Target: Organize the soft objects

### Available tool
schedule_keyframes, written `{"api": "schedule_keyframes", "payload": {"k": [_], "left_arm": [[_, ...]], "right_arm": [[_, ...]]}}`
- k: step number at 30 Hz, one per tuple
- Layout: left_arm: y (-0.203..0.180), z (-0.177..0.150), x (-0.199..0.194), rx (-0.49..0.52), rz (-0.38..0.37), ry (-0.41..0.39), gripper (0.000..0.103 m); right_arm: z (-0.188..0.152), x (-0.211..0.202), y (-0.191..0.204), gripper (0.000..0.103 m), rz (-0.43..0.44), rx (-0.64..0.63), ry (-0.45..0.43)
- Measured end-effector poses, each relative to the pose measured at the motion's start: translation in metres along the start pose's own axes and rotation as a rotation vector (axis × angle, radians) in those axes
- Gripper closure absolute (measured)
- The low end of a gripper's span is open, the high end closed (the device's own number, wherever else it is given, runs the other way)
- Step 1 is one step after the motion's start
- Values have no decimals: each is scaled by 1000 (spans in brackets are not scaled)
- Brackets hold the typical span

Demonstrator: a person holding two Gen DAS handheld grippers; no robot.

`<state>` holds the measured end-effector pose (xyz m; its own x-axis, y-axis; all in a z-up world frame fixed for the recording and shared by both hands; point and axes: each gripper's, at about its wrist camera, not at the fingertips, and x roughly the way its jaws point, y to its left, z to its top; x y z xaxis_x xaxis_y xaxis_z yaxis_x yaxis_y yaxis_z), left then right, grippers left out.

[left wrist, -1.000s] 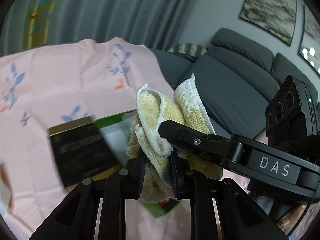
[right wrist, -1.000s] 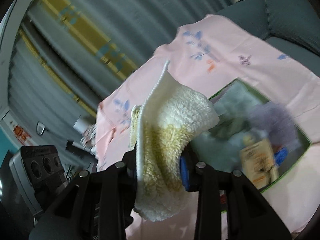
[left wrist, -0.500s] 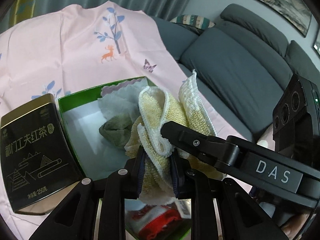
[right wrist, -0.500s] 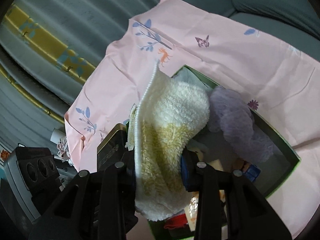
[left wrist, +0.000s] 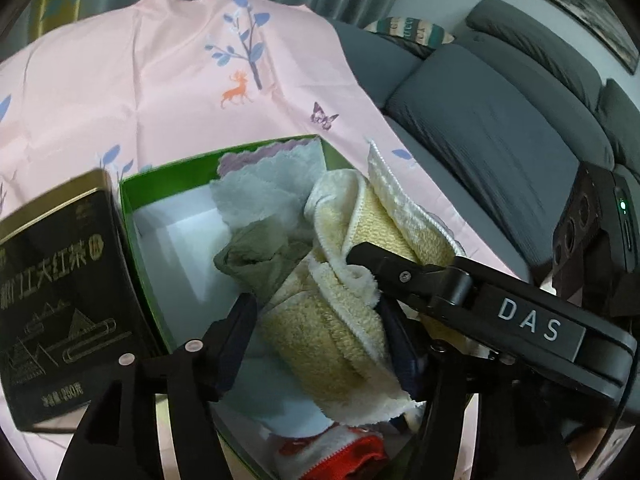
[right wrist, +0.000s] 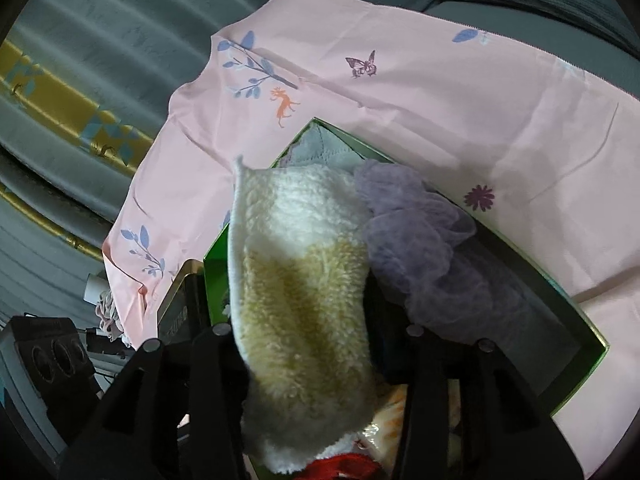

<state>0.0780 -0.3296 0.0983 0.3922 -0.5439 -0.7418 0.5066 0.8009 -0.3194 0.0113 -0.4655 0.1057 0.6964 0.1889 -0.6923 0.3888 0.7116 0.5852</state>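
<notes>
Since the earlier frames we'd brought both tools down over the green box (left wrist: 129, 216), and the left tool (left wrist: 316, 332) had just been opening up, so its jaws stood spread with the yellow-and-white towel (left wrist: 320, 320) sitting loose between them, a clear gap on the left side. Earlier it was pinched tight on that towel.

The right tool (right wrist: 304, 332) had been opening a bit too, but we honestly couldn't tell from its own view whether the pads were still pressing on the towel (right wrist: 296, 264); the fluffy cloth filled the whole space between the fingers and hid the pads. In the left view, one black finger (left wrist: 400, 276) of the right tool reached in from the right and lay against the towel's folded edge.

So the towel was bunched up over the box, draped partly inside it. Already in the box: a grey-white cloth (left wrist: 260, 188) at the far end, an olive-green crumpled one (left wrist: 256, 256) beside the towel, something red (left wrist: 340, 452) near the front, and a lilac mesh puff (right wrist: 420, 240) seen from the right side.

A black tea tin (left wrist: 60, 292) stood just left of the box, touching its wall. Everything sat on the counter's pink cloth (left wrist: 160, 92) printed with trees, a deer and a butterfly, with a grey sofa (left wrist: 480, 120) beyond.
</notes>
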Motion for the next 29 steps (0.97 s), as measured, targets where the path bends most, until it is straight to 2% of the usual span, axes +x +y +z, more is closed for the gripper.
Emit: {"api": "schedule_keyframes", "payload": {"k": [4,7,9,12,14,19,23,29], "left_arm": [[-3,-1,-13,4,-10,-16,35],[-10,-2,-36,38,-4,-57,35],[-16,-4,-53,62,10,-90,26],[-21,-9,-82,81,17,-145,21],[-22,-11,-98,81,7,-158,19],[-23,-22,-132,88,26,-181,19],[-18,-31,-149,75,62,-198,19],[-10,-42,-159,67,75,-206,19]], "right_arm": [[-2,-14,9,55,-15,-53,-30],[-6,-35,21,37,-39,-95,-85],[-9,-51,30,23,-44,-124,-129],[-15,-75,42,13,-38,-155,-182],[-20,-90,48,6,-66,-170,-222],[-37,-119,61,2,-160,-204,-309],[-51,-132,67,1,-199,-218,-330],[-68,-140,73,1,-234,-221,-341]]}}
